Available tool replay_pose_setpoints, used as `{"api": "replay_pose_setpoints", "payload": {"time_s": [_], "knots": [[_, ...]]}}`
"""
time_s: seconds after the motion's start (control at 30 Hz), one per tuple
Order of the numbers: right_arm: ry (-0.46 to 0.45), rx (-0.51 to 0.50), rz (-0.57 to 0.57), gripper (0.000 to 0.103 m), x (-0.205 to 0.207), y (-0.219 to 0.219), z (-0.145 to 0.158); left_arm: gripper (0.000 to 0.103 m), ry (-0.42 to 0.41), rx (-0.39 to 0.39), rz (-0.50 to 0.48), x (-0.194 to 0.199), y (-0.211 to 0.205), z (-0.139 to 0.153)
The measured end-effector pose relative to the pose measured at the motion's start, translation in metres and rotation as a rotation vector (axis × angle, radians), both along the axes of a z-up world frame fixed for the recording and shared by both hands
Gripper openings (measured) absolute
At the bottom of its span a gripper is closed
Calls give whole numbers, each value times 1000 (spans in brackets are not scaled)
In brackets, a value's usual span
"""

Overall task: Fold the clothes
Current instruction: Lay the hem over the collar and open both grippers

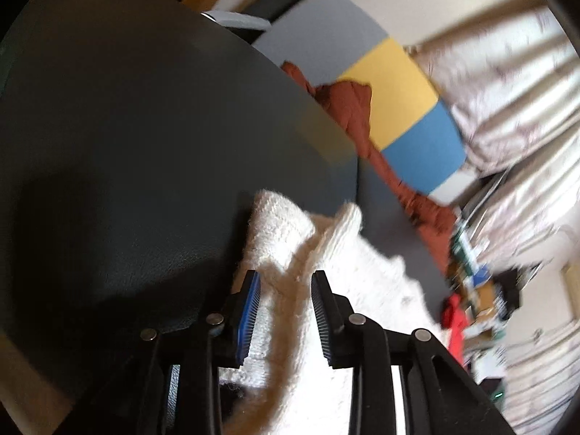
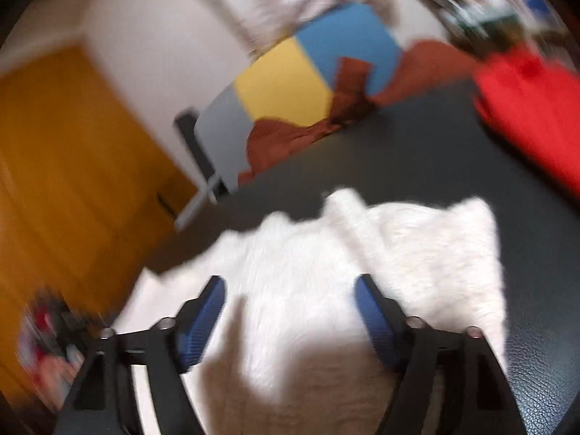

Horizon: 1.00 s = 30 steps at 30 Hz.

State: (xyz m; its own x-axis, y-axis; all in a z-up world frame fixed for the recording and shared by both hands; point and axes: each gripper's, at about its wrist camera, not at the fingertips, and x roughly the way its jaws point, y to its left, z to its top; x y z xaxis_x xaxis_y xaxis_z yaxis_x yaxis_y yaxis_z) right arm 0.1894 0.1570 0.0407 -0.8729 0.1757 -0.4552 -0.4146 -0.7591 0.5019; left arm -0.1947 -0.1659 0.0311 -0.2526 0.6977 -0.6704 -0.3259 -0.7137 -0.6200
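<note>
Low in both wrist views, filling the bottom centre: white knit (image 1: 290,253), lying on the dark bench (image 1: 127,127). Left view: left gripper (image 1: 286,313) with fingers (image 1: 250,311) partly apart, a raised ridge of the knit running up the frame between them, pads not pressing it. Beyond the tips, a thick rolled edge at mid-frame, then bare bench. Right view, blurred: right gripper (image 2: 290,313) spread wide above the white knit (image 2: 362,253), nothing clamped; cloth reaching to upper right of the fingers, far edge ragged across mid-frame. Long axis hard to judge; seemingly across the frame in the right view. Both grippers over the knit, left seemingly lower and closer to a fold. Rust cloth (image 2: 290,134) and red cloth (image 2: 525,108) well apart at the far bench edge.
</note>
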Motion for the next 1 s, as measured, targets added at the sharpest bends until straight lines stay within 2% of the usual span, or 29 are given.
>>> {"api": "replay_pose_setpoints", "payload": {"time_s": [0.1,0.27,0.3,0.33,0.37,0.43,0.47,0.5,0.57,0.63,0.67,0.73,0.83,0.87,0.9,0.93,0.97,1.0], "knots": [[2,-2,10,93,3,-1,0,31,10,-16,-35,-4,13,-2],[42,-27,9,93,5,5,-6,31,-20,-48,-86,-9,36,-9],[42,-25,8,93,6,4,-7,28,-3,-54,-85,-8,37,-9],[42,-23,7,93,7,3,-9,13,33,-79,-81,-6,38,-8],[43,-23,7,93,6,3,-10,6,84,-117,-73,-3,38,-6],[47,-25,5,93,-4,2,-11,4,188,-190,-46,3,36,-2],[36,-34,0,93,-10,3,-11,0,225,-226,-16,5,35,-2],[19,-45,-7,92,-15,5,-10,0,247,-265,14,8,33,-5],[-23,-74,-27,89,-24,10,-6,0,271,-271,22,12,30,-14],[-18,-115,-47,84,-22,16,7,0,314,-267,23,20,28,-17],[-14,-114,-59,81,-20,20,14,0,339,-266,25,24,27,-17],[-69,-100,-92,71,-19,35,23,0,369,-269,35,29,27,-19],[-213,-137,-77,65,-33,62,11,0,386,-263,48,34,27,-21],[-263,-142,-59,57,-38,68,4,0,384,-254,51,34,26,-22],[-307,-116,-39,47,-43,68,0,0,381,-245,53,34,24,-23],[-348,-79,-21,41,-49,65,-2,0,378,-236,54,33,23,-24],[-374,-37,0,22,-53,60,-1,0,374,-227,56,31,21,-26],[-396,11,17,7,-56,55,4,0,370,-218,58,30,20,-26]]}}
